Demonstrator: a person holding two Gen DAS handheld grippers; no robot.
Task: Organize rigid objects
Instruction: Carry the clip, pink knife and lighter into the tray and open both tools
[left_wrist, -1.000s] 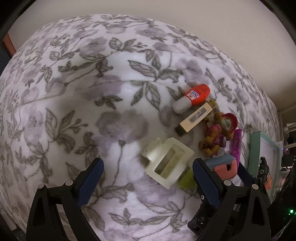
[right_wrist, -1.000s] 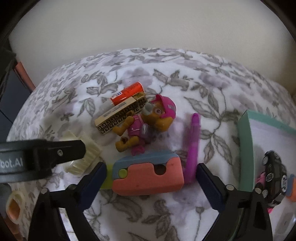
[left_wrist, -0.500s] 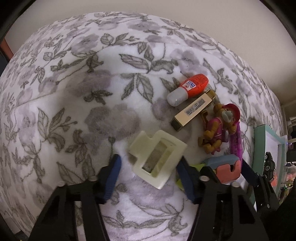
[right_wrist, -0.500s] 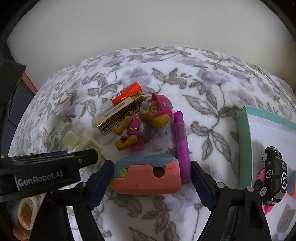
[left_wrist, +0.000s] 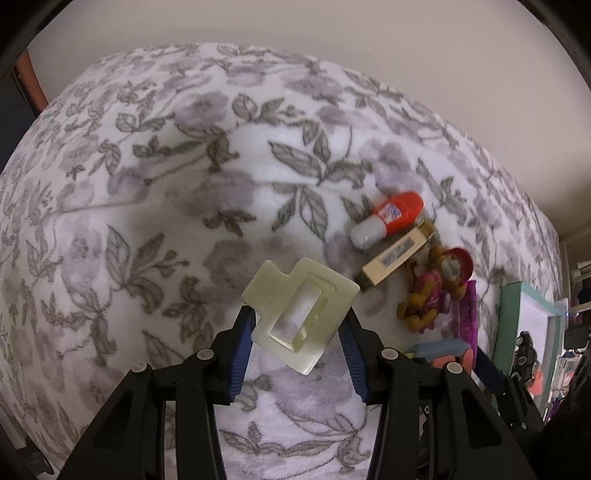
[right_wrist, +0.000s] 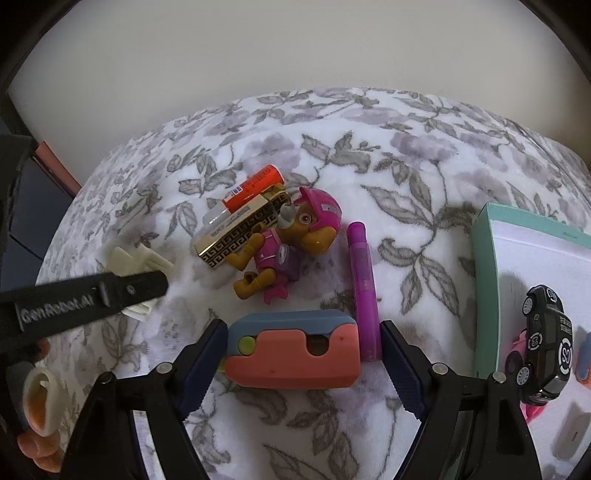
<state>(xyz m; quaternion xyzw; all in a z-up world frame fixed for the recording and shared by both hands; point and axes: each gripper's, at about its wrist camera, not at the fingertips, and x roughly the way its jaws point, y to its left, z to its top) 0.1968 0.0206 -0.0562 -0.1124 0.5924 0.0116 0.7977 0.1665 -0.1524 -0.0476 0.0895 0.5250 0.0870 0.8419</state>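
Note:
My left gripper (left_wrist: 297, 321) points down at the floral blanket (left_wrist: 147, 221). Its jaws are closing, and both blue pads press the sides of a cream hair clip (left_wrist: 301, 314), which is held a little above the blanket. In the right wrist view that clip (right_wrist: 129, 258) shows behind the left gripper's black finger (right_wrist: 92, 299). My right gripper (right_wrist: 303, 332) is shut around a coral and blue block (right_wrist: 291, 350). Its left pad touches the block's end. Its right pad bears on the lower end of a purple pen (right_wrist: 364, 280) lying against the block.
Behind the block lie a pup figure (right_wrist: 291, 243), a gold patterned box (right_wrist: 240, 236) and an orange-red bottle (right_wrist: 255, 186). A teal-rimmed box (right_wrist: 484, 280) at the right holds a black toy car (right_wrist: 546, 339). A person's fingers (right_wrist: 37, 443) show at the lower left.
The left jaws have closed from wide apart onto the cream clip, which now hangs clear of the blanket. The right jaws have narrowed onto the block and the pen, which turned straighter.

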